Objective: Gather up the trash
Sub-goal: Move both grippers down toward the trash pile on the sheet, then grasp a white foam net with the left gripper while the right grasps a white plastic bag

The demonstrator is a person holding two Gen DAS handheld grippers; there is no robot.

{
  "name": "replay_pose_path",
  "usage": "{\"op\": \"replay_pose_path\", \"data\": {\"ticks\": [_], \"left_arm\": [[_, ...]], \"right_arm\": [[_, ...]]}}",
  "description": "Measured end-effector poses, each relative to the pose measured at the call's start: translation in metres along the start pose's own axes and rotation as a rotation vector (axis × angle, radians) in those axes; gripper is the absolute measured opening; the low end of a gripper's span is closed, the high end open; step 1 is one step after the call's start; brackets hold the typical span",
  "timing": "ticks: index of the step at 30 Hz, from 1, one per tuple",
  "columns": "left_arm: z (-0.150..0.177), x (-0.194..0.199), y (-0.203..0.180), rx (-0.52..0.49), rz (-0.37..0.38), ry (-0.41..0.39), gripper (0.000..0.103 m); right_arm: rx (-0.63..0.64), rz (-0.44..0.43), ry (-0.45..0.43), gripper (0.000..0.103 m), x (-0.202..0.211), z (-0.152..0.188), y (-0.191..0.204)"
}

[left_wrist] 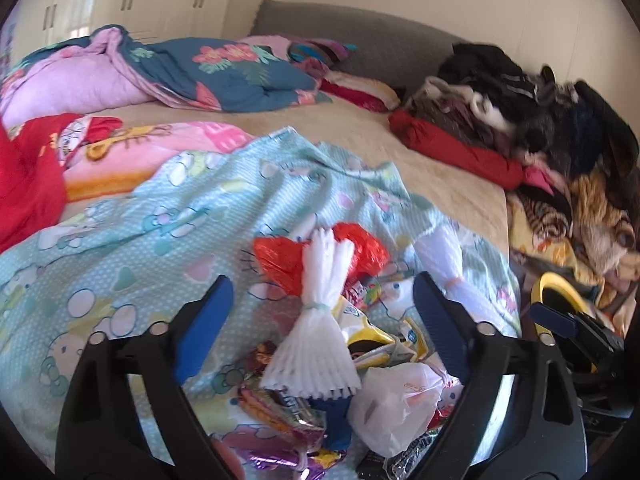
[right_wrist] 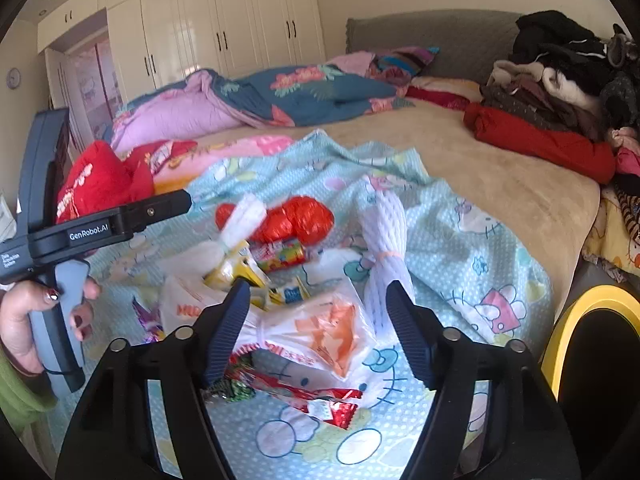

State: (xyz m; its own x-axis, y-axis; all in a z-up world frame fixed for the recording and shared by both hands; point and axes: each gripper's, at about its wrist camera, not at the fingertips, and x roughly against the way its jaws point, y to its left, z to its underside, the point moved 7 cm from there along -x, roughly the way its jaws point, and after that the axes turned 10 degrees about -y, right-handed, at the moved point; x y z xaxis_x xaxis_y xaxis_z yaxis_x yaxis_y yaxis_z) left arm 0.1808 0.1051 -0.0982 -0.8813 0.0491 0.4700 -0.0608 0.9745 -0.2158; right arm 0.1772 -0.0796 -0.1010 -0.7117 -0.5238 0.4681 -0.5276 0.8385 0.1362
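A heap of trash lies on a light-blue cartoon blanket [left_wrist: 132, 236] on the bed. It holds a white foam net sleeve [left_wrist: 320, 320], a red plastic bag [left_wrist: 352, 252], a white plastic bag [left_wrist: 396, 408] and shiny snack wrappers [left_wrist: 280, 404]. My left gripper [left_wrist: 320, 324] is open, its jaws on either side of the foam sleeve. My right gripper [right_wrist: 316, 320] is open and empty over a white-and-orange plastic bag [right_wrist: 320, 332]. A second foam sleeve [right_wrist: 384, 248], the red bag [right_wrist: 296, 220] and a red wrapper [right_wrist: 316, 400] lie around it.
A bin with a yellow rim [right_wrist: 592, 308] stands beside the bed at the right; it also shows in the left wrist view [left_wrist: 548, 292]. Piled clothes [left_wrist: 520, 112] sit on the bed's right side, quilts [right_wrist: 256, 100] at the back, a red cushion [right_wrist: 96, 184] at the left.
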Motion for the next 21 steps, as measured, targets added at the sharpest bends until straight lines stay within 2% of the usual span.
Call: {"op": "replay_pose_path", "data": {"ticks": [6,8,10,12,17,19,21], "left_arm": [[0.016,-0.015,-0.003,0.004,0.023,0.081,0.057],[0.021,-0.017,-0.003,0.010,0.029,0.100,0.055],[0.027,-0.020,-0.002,0.003,0.019,0.127,0.052],[0.034,-0.022,0.000,0.010,0.019,0.150,0.049],[0.045,-0.028,0.005,0.020,0.009,0.192,0.040],[0.047,-0.028,0.005,0.026,0.009,0.206,0.027],[0.050,-0.030,0.007,0.028,0.000,0.223,0.022]], "right_arm": [[-0.005,0.009,0.089,0.049,-0.023,0.013,-0.010],[-0.014,0.004,0.111,0.043,-0.031,0.015,-0.013],[-0.020,0.002,0.130,0.028,-0.037,0.018,-0.015],[-0.022,-0.004,0.150,0.018,-0.042,0.021,-0.015],[-0.034,-0.026,0.121,0.013,-0.037,0.020,-0.011],[-0.029,-0.028,0.106,0.013,-0.033,0.017,-0.008],[-0.026,-0.031,0.085,0.012,-0.028,0.012,-0.006]]}}
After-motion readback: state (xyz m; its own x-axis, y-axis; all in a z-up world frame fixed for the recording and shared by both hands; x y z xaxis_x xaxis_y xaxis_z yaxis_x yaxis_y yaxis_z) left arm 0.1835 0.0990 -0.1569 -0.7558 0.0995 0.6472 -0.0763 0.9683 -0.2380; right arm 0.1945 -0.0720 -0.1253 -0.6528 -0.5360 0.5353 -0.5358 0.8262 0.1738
